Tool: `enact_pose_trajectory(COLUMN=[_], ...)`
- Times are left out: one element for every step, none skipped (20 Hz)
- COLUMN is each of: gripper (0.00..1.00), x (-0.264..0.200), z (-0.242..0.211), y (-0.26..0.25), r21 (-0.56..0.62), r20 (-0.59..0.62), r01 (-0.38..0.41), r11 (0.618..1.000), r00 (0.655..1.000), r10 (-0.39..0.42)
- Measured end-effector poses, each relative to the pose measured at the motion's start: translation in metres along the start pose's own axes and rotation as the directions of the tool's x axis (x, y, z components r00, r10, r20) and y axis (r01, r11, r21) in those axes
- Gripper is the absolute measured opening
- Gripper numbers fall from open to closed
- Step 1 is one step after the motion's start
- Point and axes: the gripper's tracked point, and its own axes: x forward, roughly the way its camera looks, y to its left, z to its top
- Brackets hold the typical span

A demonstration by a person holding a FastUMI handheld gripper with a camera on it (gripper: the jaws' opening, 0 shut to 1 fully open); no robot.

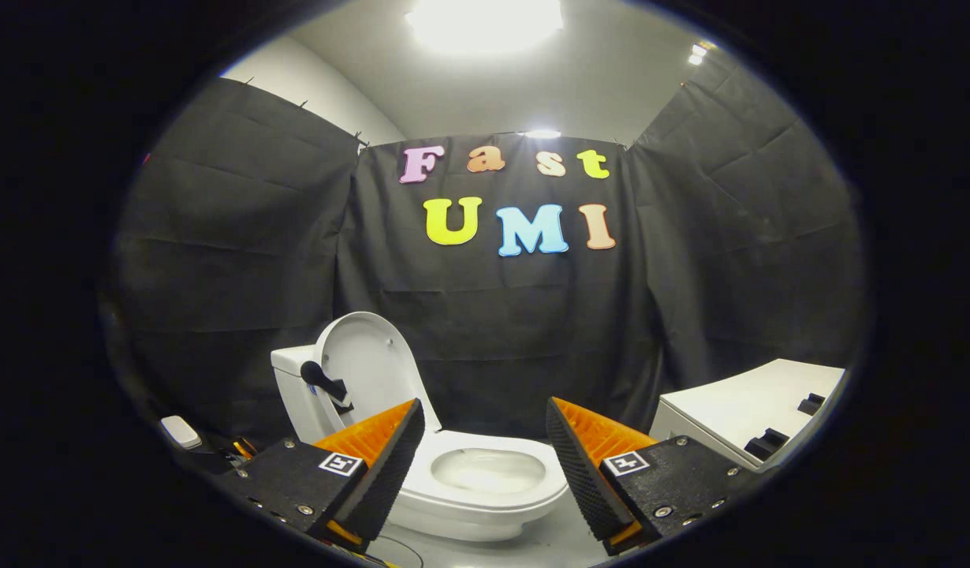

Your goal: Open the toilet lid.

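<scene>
The toilet (485,473) stands just beyond the gripper (485,457), by the black wall (501,331). Its lid (367,371) is up and leans back on the tank (292,367). The bowl (489,469) shows between the fingers (390,465), which are spread wide and hold nothing. A white box (753,410) sits right of the toilet.

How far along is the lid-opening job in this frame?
Looks done: the toilet lid stands upright against the tank, leaving the seat and bowl exposed. The gripper holds nothing, its jaws open and apart ahead of the seat. Nothing appears left to do.
</scene>
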Motion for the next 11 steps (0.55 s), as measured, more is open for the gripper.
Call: enact_pose_trajectory(gripper=[0.95, 0.95, 0.95, 0.95, 0.95, 0.95, 0.95, 0.95, 0.95, 0.95, 0.95], x=[-0.0002, -0.0001, -0.0023, -0.0030, -0.0020, -0.0020, -0.0021, -0.0015, -0.0005, -0.0005, -0.0012], z=[-0.0019, -0.0031, -0.0034, -0.0029, -0.0020, -0.0004, -0.0003, -0.0016, -0.0036, -0.0042, -0.0055], y=[0.0002, -0.0005, -0.0009, -0.0019, -0.0032, -0.0032, -0.0040, -0.0047, -0.0053, -0.0059, -0.0076], r21=[-0.001, -0.002, -0.002, 0.000, 0.003, 0.006, 0.007, 0.008, 0.010, 0.011, 0.010], r20=[-0.007, -0.009, -0.011, -0.011, -0.010, -0.007, -0.004, -0.007, -0.011, -0.012, -0.016], r01=[-0.002, 0.000, -0.001, 0.000, 0.000, -0.001, 0.002, 0.003, 0.002, 0.002, 0.004], r11=[1.000, 1.000, 1.000, 1.000, 1.000, 1.000, 1.000, 1.000, 1.000, 1.000, 1.000], r00=[1.000, 1.000, 1.000, 1.000, 1.000, 1.000, 1.000, 1.000, 1.000, 1.000, 1.000], r10=[0.002, 0.000, 0.001, 0.000, 0.000, 0.001, -0.002, -0.003, -0.001, -0.001, -0.003])
